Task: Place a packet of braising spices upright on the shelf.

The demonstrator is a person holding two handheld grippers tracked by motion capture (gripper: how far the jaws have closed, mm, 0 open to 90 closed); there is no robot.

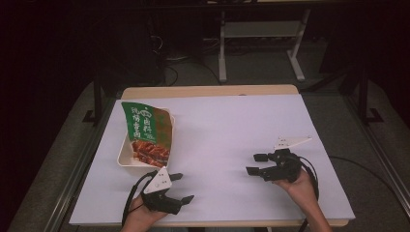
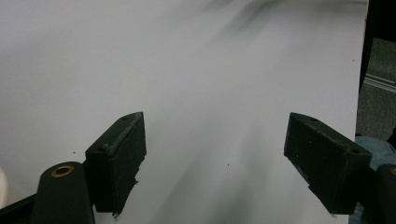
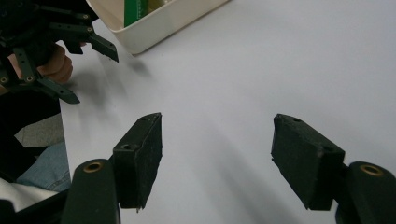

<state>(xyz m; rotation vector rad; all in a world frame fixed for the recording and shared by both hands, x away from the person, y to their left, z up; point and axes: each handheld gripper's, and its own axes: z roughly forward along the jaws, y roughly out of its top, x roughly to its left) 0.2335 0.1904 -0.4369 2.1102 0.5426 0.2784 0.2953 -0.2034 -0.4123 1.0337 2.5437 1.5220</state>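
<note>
Left gripper agape beside tray; empty

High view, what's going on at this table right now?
A person sits at a white table with a two-jaw gripper in each hand. Both are open and hold nothing. The left gripper is near the front edge, just below a cream tray at the table's left. A green food packet lies in that tray, leaning over its far rim. The right gripper hovers over bare table on the right, pointing toward the tray. Nothing has been gripped yet.
</note>
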